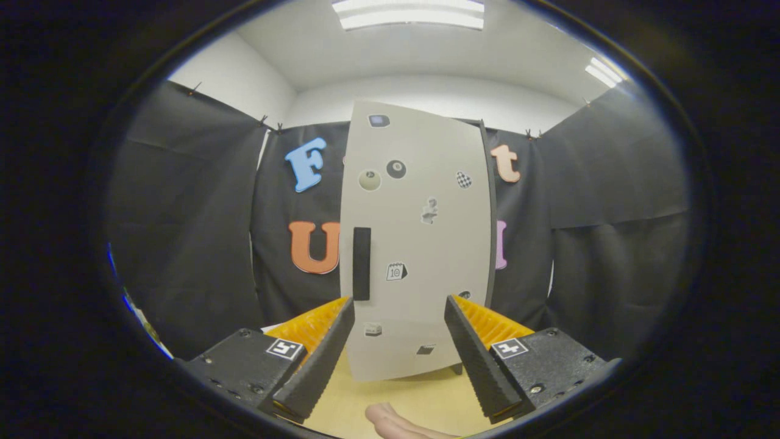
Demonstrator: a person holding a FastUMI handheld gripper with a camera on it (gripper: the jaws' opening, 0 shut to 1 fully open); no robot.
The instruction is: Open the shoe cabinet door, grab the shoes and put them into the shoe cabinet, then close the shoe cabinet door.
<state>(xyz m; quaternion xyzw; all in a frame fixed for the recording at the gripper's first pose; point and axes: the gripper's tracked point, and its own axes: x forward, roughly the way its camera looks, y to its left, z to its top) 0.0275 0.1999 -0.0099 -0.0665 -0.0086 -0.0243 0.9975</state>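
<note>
A pale wooden surface [414, 399] is seen beyond the spread tool [399, 302] fingers. The grey shoe cabinet [420, 244] is stood upright on it, door shut.

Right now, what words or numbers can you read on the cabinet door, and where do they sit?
"10": on the calendar sticker on the shoe cabinet door, just right of the black handle.
Ball sticker: number too blurred to read.
Other stickers: too small to read.
The fingers stand open, with the door beyond them.
</note>
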